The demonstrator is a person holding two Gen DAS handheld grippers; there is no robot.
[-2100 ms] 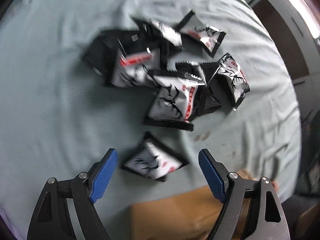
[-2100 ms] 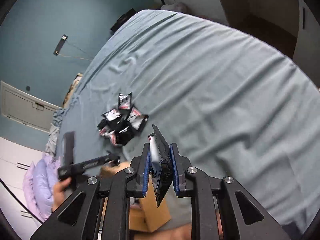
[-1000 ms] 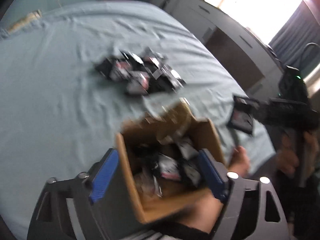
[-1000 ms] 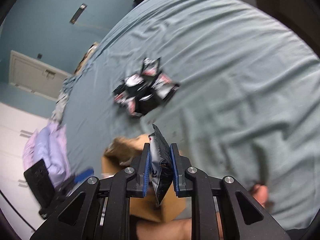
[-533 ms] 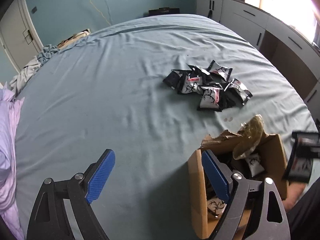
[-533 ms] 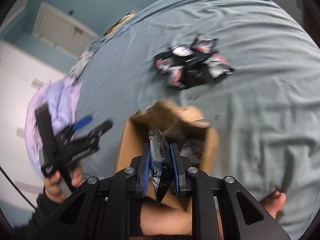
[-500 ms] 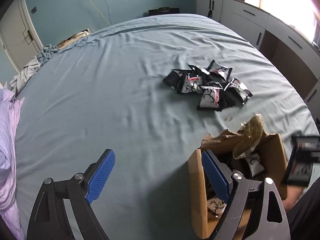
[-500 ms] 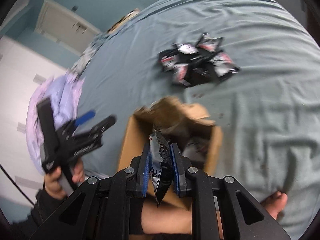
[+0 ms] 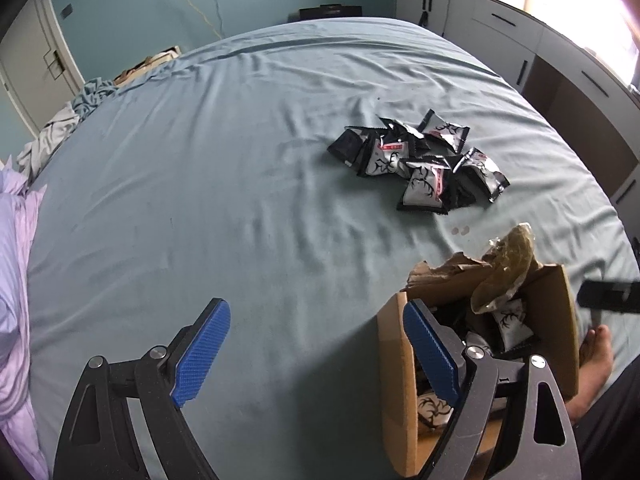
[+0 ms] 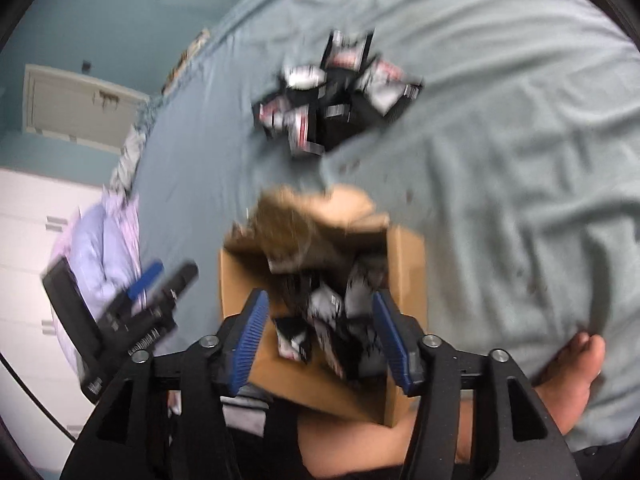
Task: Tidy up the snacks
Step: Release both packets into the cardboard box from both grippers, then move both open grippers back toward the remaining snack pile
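A: Nearest first?

B: Right gripper (image 10: 320, 330) spread wide over the cardboard box (image 10: 404, 256), nothing between the blue ribbed pads. Left gripper (image 9: 316, 348) likewise wide open and empty, hanging over bare sheet with the box at about 4 o'clock in its view.

A: Progress?

B: Partly done, by the look of it. Box (image 9: 390, 360) already holding several packets (image 10: 332, 312), heaped loosely, black and white with an antler print. Torn brown flaps and a crumpled yellowish plastic bag (image 9: 506, 264) sticking up at the far rim.

A: Left to do?

B: Farther out, a pile of snack packets (image 9: 420, 164) lying on the bed, toward 1 o'clock from the left gripper, well apart from the box. Overlapping one another, so exact count hard to give.

A: Feel of things?

B: Packets glossy, pillowy, with serrated crimped ends. Bedsheet (image 9: 240, 180) soft, pale blue, wrinkled. Box stiff corrugated board, ragged at the top.
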